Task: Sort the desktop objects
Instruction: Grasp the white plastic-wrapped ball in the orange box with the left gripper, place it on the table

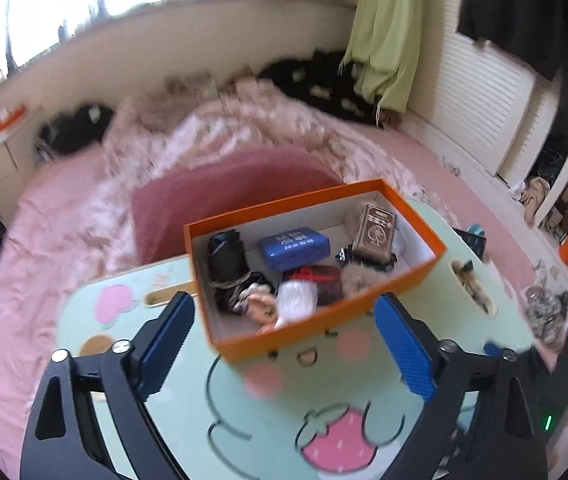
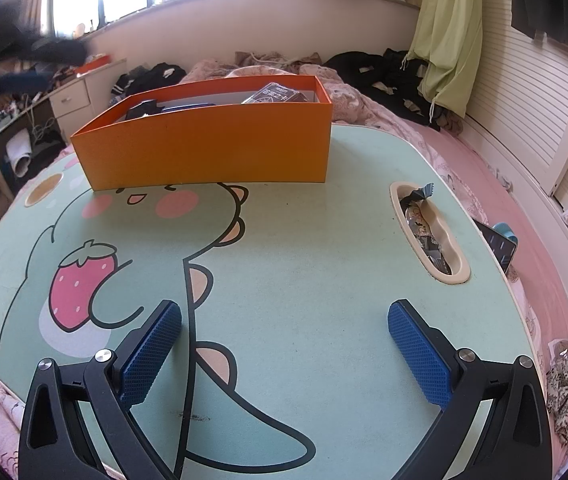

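Both of my tools are spread wide and carry nothing. My left gripper (image 1: 284,340) hangs above the near wall of the orange box (image 1: 324,320), looking down into it; my right gripper (image 2: 284,344) sits low over the bare near part of the cartoon lap table (image 2: 324,240), with the box at the far edge.

The sorted things are already in the box: a blue case (image 1: 294,249) in the middle, a brown card pack (image 1: 376,236) leaning at the far right end, a black pouch (image 1: 226,256) at the left, and soft small items heaped at the near side. The tabletop in front of me looks bare, except for the wrappers (image 2: 424,232) stuffed in the oval handle slot (image 2: 458,256) on the right.

What worries me is the box. It sits at the far rim of a table that rests on bedding, so if my left fingers drop and catch the near wall, I judge it could slide off toward the pink blanket (image 1: 64,220). The left view is also blurred, so my aim is unsure. Pressing my right tool down could tilt the table. The wrappers lie deep in the slot; pinching them may jam a fingertip.
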`<move>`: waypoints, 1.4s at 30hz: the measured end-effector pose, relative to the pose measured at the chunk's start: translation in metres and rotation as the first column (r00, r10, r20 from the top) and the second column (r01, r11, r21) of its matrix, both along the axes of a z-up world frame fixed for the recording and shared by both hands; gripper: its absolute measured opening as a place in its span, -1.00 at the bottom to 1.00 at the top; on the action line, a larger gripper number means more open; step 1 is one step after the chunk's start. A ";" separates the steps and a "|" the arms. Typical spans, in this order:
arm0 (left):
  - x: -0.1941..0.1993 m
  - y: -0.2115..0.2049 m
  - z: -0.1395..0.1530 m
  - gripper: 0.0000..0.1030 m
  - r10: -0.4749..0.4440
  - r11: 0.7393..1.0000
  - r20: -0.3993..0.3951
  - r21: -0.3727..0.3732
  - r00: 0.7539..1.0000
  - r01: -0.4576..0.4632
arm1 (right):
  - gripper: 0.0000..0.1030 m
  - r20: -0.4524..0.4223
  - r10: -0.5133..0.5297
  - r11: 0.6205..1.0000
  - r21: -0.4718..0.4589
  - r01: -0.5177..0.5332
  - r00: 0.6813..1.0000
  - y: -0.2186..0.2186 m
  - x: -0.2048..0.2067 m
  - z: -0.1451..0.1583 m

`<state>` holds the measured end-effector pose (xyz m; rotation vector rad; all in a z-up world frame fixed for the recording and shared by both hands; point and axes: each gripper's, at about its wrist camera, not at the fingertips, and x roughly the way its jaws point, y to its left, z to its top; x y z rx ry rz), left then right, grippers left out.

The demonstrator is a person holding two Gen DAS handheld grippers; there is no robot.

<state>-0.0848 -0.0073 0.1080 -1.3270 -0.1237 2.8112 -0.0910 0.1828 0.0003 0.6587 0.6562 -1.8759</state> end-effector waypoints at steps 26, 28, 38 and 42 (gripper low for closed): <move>-0.003 0.008 0.009 -0.44 -0.027 0.978 -0.021 0.207 0.999 0.030 | 1.00 -0.002 0.009 1.000 0.000 -0.009 1.000 -0.001 -0.001 0.000; 0.014 0.019 0.000 -0.43 -0.051 0.980 -0.016 0.192 0.999 0.053 | 1.00 -0.002 0.009 1.000 0.001 -0.009 1.000 -0.001 0.000 0.000; 0.026 0.036 -0.084 -0.08 0.018 0.978 0.111 0.207 0.994 -0.041 | 1.00 -0.002 0.011 1.000 0.000 -0.011 1.000 -0.001 0.002 -0.001; 0.048 0.029 -0.083 0.20 0.041 0.977 0.096 0.205 0.995 -0.060 | 1.00 -0.001 0.011 1.000 0.000 -0.011 1.000 -0.001 0.002 0.000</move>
